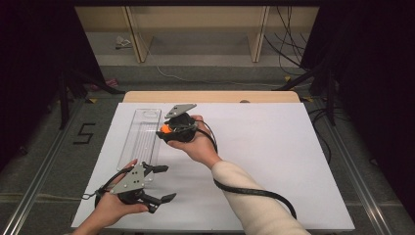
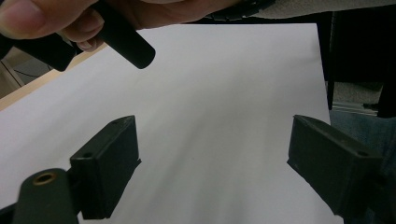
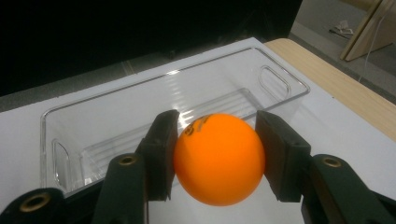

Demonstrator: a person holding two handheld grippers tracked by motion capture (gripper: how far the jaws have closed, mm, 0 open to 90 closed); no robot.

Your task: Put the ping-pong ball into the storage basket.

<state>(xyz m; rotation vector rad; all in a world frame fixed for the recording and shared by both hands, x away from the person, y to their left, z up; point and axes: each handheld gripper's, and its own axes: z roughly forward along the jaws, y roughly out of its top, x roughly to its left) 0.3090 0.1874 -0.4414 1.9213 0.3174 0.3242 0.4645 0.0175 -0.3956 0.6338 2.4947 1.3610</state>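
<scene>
On the white tabletop (image 1: 274, 161), the left claw (image 1: 165, 183) rests near the front edge, jaws wide, holding nothing. One clear tray (image 1: 142, 137) lies beside it. The right claw (image 1: 164, 132) clamps one orange ball (image 3: 218, 158) just beside the tray's edge.

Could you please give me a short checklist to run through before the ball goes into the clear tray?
1. Grip on the orange ball: ok, the right gripper has a jaw pressed on each side of it.
2. Clear tray free inside: ok, nothing lies in it.
3. Ball over the tray: not ok, in the high view it hangs beside the tray's right wall, short of the opening.
4. Left gripper out of the way: ok, it is by the tray's near end, jaws open with nothing between them.
5. Tray lying steady on the white sheet: cannot tell.
</scene>
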